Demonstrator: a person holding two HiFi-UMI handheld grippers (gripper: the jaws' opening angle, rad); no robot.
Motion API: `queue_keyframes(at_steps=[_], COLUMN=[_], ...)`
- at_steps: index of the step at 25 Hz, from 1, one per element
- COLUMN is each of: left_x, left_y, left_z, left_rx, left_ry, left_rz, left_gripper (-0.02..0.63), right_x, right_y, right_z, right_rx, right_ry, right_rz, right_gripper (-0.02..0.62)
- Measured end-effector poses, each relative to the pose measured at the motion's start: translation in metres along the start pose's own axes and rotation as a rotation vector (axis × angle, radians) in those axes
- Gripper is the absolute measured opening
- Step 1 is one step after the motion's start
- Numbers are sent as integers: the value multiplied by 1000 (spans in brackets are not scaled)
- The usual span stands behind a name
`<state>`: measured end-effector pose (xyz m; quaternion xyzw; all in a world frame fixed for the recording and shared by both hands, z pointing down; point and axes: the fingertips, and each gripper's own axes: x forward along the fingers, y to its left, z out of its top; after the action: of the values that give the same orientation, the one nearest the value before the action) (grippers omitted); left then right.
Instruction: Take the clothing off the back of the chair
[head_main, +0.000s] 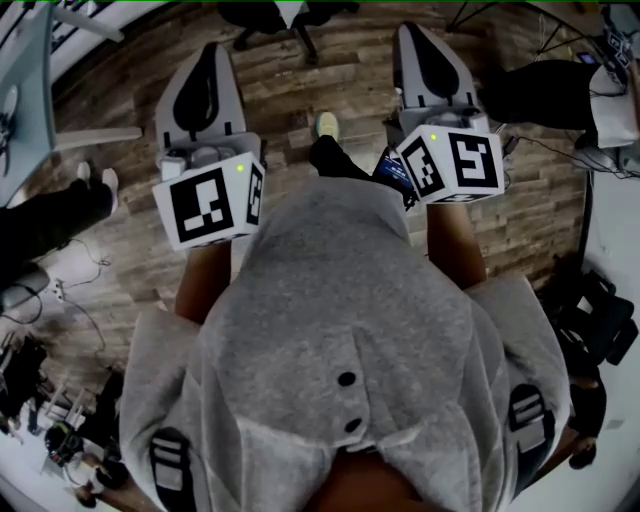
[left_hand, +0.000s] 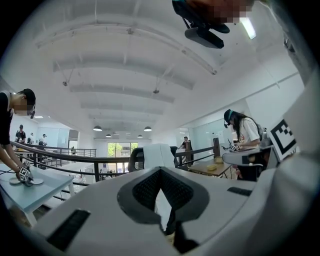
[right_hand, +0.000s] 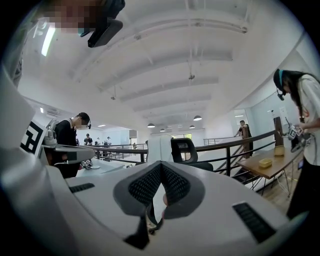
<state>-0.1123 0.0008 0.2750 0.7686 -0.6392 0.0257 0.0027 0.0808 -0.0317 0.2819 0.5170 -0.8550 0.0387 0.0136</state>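
Out across the brown wood-plank floor (head_main: 330, 90) stands the black swivel office chair (right_hand: 187, 150). There's the white garment (right_hand: 159, 148), draped upright over its back, long side running top to bottom. It lies dead ahead and well apart. Left gripper (left_hand: 160, 171): jaws pressed together, nothing in them. Right gripper (right_hand: 161, 166): the same. Neither looks nearer, I'd say.

Smooth, matt grey plastic is seen on the shells of the left gripper (head_main: 208, 55) and the right gripper (head_main: 420, 35). Their pads (left_hand: 145, 190) are faced in a black, finely dimpled, matt material. At twelve o'clock a floor (head_main: 350, 80) of grained wood planks is shown, and at six o'clock the soft, fleecy grey cloth of a hooded top (head_main: 340, 300).
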Motion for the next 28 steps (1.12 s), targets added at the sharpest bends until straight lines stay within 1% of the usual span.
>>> queue_keyframes(at_steps=[9, 15, 19, 23, 28], left_x=[70, 101, 122, 138, 149], left_y=[-15, -19, -23, -22, -20], left_z=[19, 33, 35, 36, 37], left_rx=[17, 40, 53, 58, 70], left_ry=[26, 41, 49, 54, 57], left_rz=[39, 69, 95, 119, 128], left_gripper=[11, 11, 11, 11, 11], right_x=[48, 74, 90, 107, 122], right_y=[-53, -80, -99, -108, -109], right_z=[22, 38, 40, 42, 44], right_rx=[7, 23, 24, 34, 32], right_ry=[-1, -10, -11, -18, -26], right_rz=[46, 79, 91, 121, 144], right_gripper=[11, 11, 11, 11, 11])
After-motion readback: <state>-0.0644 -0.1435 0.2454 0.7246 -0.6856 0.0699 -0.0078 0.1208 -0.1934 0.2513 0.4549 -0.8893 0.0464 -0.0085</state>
